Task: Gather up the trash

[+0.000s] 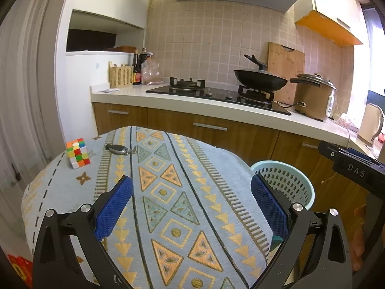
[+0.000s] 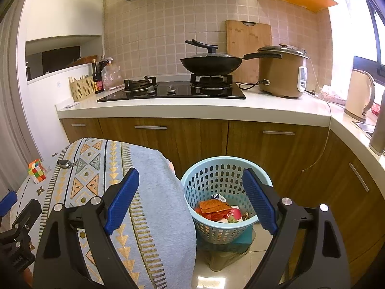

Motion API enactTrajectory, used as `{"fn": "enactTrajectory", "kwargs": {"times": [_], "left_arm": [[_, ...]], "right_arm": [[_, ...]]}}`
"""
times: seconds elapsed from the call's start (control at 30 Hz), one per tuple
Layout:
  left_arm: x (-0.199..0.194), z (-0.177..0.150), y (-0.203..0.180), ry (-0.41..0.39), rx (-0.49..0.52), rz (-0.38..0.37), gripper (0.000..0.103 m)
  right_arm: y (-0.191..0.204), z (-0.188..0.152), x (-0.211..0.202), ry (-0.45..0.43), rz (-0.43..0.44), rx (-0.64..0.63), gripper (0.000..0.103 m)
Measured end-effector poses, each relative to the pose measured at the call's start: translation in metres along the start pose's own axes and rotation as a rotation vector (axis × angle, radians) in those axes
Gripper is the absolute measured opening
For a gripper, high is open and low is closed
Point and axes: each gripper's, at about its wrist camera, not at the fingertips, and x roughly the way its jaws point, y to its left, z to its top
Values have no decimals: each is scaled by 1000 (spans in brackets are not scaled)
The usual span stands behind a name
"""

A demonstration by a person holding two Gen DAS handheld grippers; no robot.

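Observation:
A light blue perforated basket (image 2: 204, 183) stands on the floor to the right of the table; it also shows in the left wrist view (image 1: 286, 180). Inside lie orange wrappers (image 2: 214, 208), a small carton and other trash. My right gripper (image 2: 190, 197) is open and empty, above the basket's left rim and the table edge. My left gripper (image 1: 191, 202) is open and empty over the patterned tablecloth (image 1: 168, 192).
A Rubik's cube (image 1: 78, 153) and a car key (image 1: 118, 149) lie at the table's far left. Behind is a kitchen counter (image 2: 192, 110) with a gas hob, a wok (image 2: 211, 63), a rice cooker (image 2: 281, 72) and a kettle (image 2: 359, 94). Wooden cabinets stand close behind the basket.

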Motion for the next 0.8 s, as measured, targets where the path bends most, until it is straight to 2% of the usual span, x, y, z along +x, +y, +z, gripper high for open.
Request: {"fn": "enactTrajectory", "kwargs": {"times": [0.8], "left_arm": [[1, 0, 1, -4, 4, 0, 95]], "right_arm": [[5, 0, 0, 0, 7, -8, 83]]}}
